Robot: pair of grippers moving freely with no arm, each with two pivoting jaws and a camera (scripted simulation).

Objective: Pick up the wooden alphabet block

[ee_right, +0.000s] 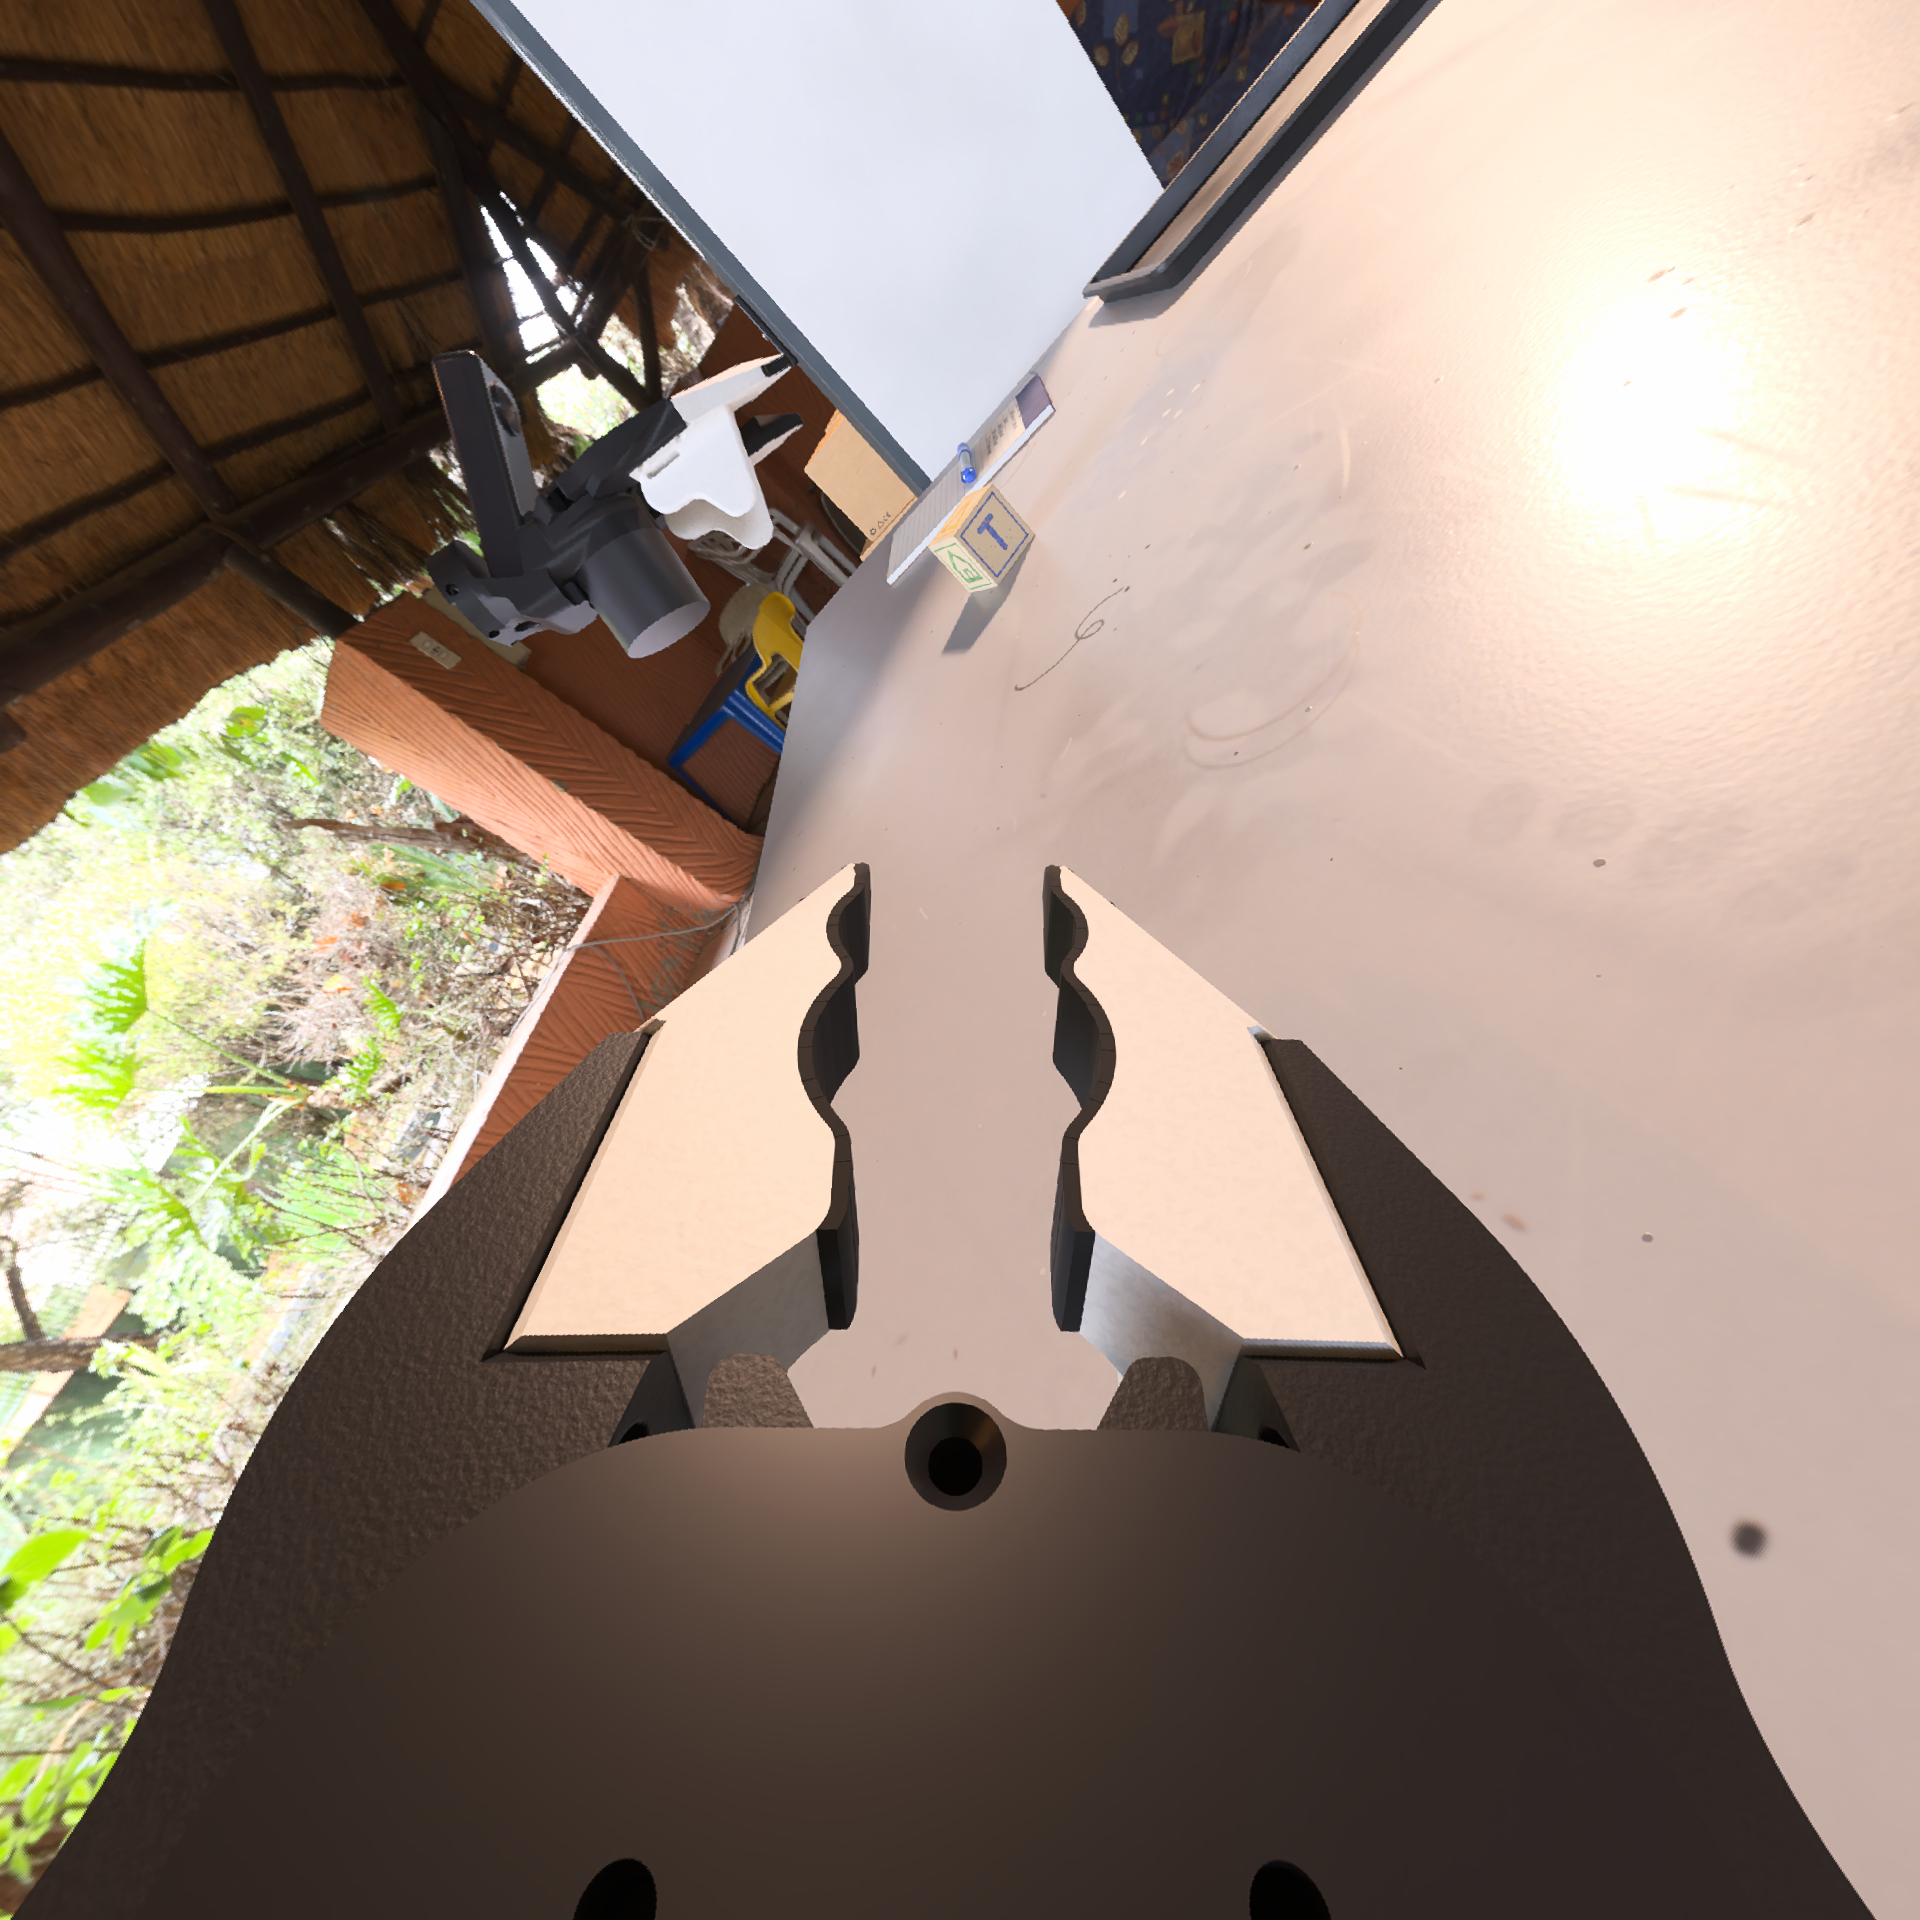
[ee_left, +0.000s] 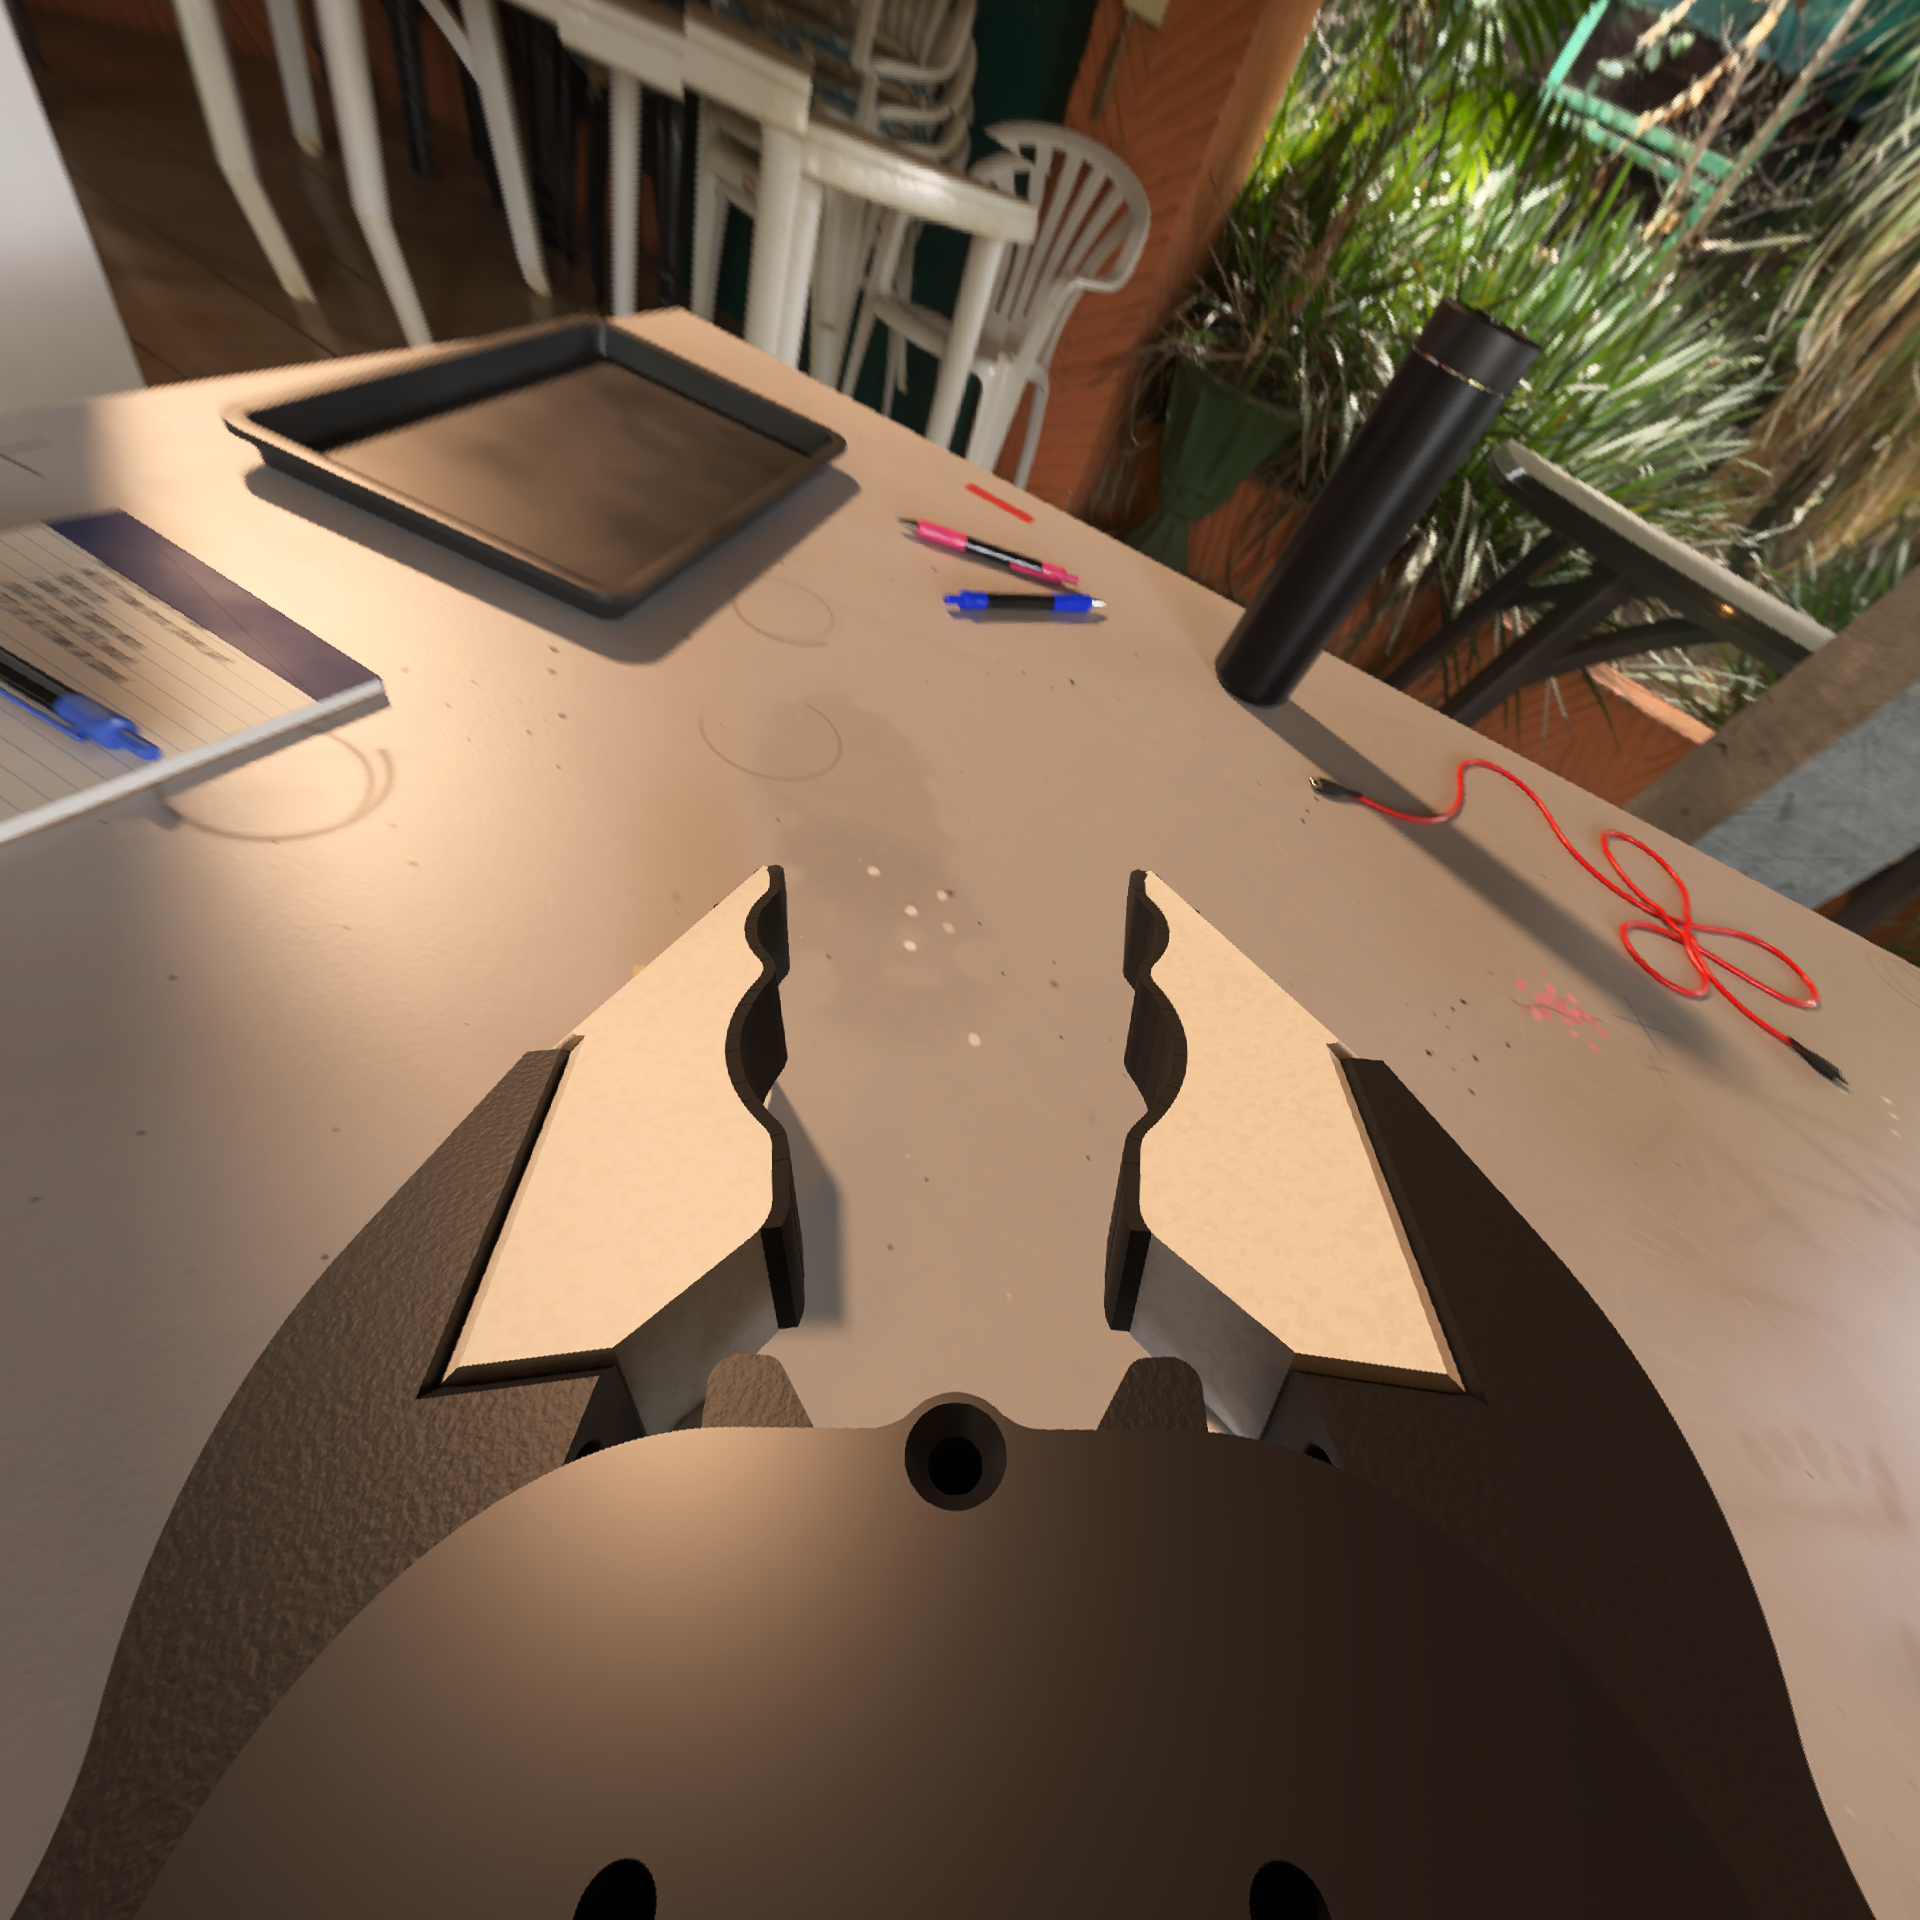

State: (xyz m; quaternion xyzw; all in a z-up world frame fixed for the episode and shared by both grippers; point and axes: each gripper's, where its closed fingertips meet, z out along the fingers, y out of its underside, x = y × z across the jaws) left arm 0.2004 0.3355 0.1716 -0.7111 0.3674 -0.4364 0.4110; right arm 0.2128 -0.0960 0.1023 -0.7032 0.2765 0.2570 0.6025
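The wooden alphabet block, pale wood with blue and green faces, sits on the beige table far ahead in the right wrist view, near the table's edge and beside a notepad. My right gripper is open and empty, well short of the block, with the view rolled sideways. My left gripper is open and empty above the bare table; the block does not show in its view. The left gripper also shows in the right wrist view, floating beyond the table edge.
In the left wrist view a black tray lies at the far left, the notepad with a blue pen at the left, a pink pen and a blue pen ahead, a black cylinder flask and a red cable at the right.
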